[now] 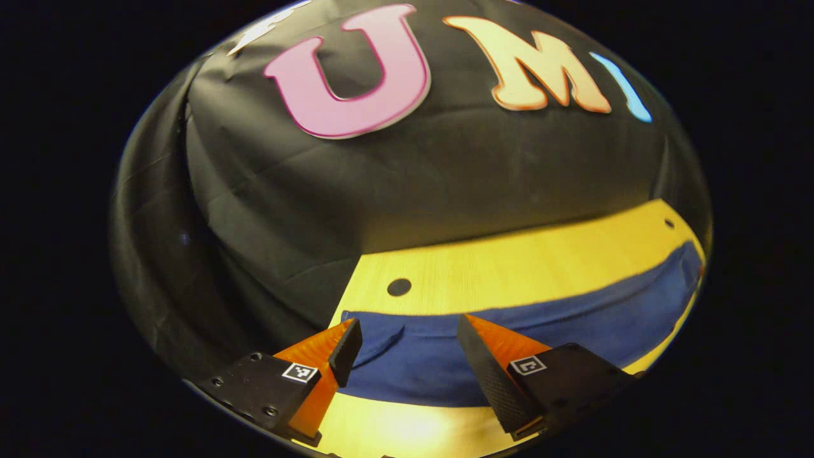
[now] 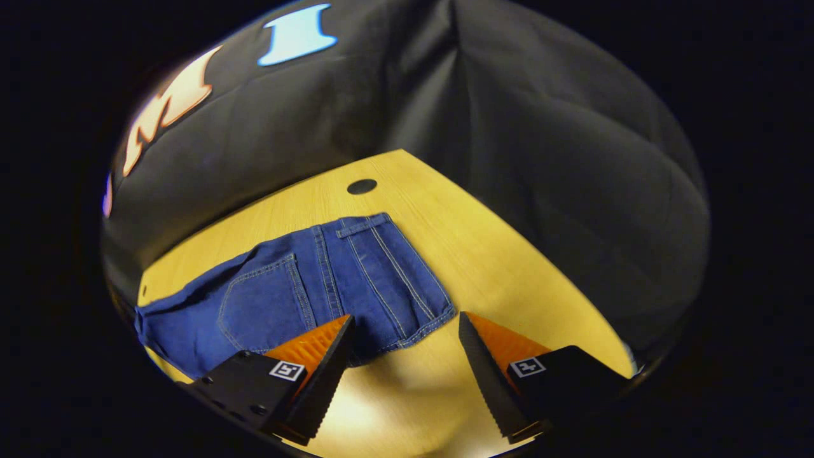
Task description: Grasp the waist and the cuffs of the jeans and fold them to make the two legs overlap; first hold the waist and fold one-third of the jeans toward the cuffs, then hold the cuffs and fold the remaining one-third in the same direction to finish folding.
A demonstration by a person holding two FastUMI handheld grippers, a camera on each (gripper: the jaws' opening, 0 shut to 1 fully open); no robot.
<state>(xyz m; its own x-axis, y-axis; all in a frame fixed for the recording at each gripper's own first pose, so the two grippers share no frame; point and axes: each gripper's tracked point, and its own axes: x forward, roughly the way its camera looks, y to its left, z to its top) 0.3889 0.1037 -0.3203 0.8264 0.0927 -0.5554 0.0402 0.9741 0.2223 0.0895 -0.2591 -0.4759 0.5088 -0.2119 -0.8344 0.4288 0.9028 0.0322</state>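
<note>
fingers (image 1: 346,353) of left gripper (image 1: 407,350) spread wide, holding nothing, low over the cuff end of the jeans (image 1: 509,331). same with right gripper (image 2: 407,346): fingers (image 2: 331,356) wide apart, empty, just before the waist edge. jeans (image 2: 331,280) flat on the tabletop (image 2: 483,254), legs seemingly overlapped already. no third folded yet, by the look; waist grasp probably next. farther off, black booth wall.

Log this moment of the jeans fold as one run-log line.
phase: approach | jeans: flat on table, unfolded | left gripper: open over cuff end | right gripper: open at waist end | grasp: none yet
</note>
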